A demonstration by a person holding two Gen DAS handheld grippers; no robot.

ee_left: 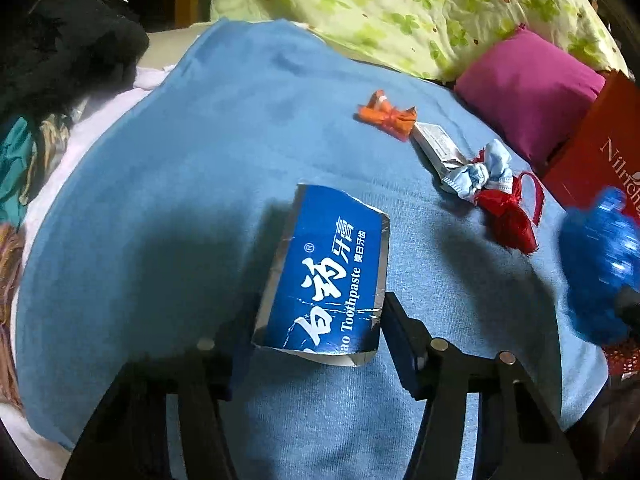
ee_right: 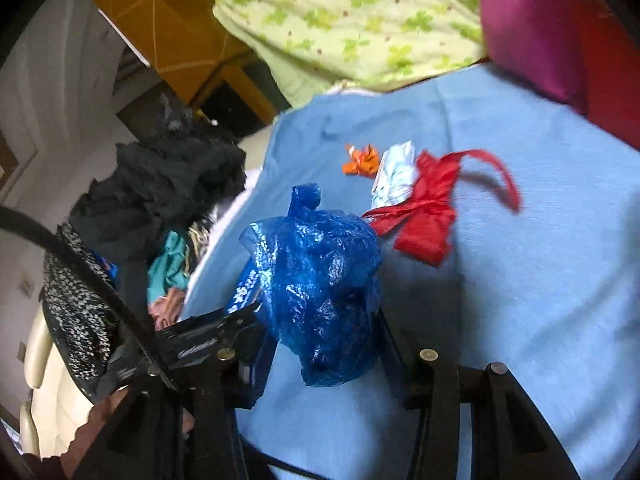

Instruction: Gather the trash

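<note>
My left gripper (ee_left: 320, 320) is shut on a flattened blue toothpaste box (ee_left: 326, 272) and holds it above the blue blanket (ee_left: 180, 200). My right gripper (ee_right: 320, 336) is shut on a crumpled blue plastic bag (ee_right: 320, 292), which also shows at the right edge of the left wrist view (ee_left: 600, 268). More trash lies on the blanket: an orange wrapper (ee_left: 386, 116) (ee_right: 362, 160), a small silver-white carton (ee_left: 436, 144), a crumpled light-blue face mask (ee_left: 480, 172) (ee_right: 394, 174) and a red plastic bag (ee_left: 508, 212) (ee_right: 428, 216).
A magenta pillow (ee_left: 528, 92) and a red box (ee_left: 600, 156) sit at the right. A green floral quilt (ee_left: 400, 8) lies at the back. A pile of dark clothes (ee_right: 160, 188) is heaped at the blanket's left edge.
</note>
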